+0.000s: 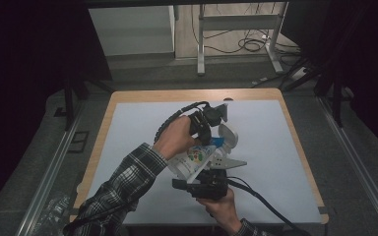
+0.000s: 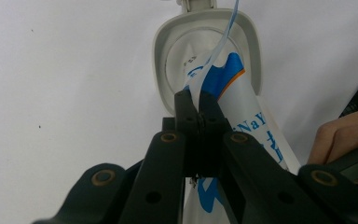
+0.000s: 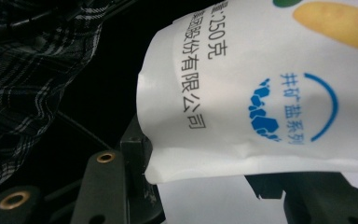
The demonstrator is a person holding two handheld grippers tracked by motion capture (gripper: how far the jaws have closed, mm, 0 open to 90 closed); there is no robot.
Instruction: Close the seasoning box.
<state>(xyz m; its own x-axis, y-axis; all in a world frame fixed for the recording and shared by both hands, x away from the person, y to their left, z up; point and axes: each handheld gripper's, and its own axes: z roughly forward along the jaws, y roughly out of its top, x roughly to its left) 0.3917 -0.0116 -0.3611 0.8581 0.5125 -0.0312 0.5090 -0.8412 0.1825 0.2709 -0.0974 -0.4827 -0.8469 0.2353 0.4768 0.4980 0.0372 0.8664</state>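
A white pouch printed with blue text and a colourful picture hangs tilted between both grippers over the table. My left gripper is shut on the pouch's upper edge, right at the mouth of a white plastic container. The pouch's blue-printed top leans into the container's oval opening. My right gripper grips the pouch's lower end from below. In the right gripper view that lower end sits between the two black jaws of the right gripper.
The container stands near the middle of a light-blue mat on a wooden table. A plaid-sleeved forearm crosses the mat's near left. Black cables trail off to the near right. Dark floor and table legs lie beyond the far edge.
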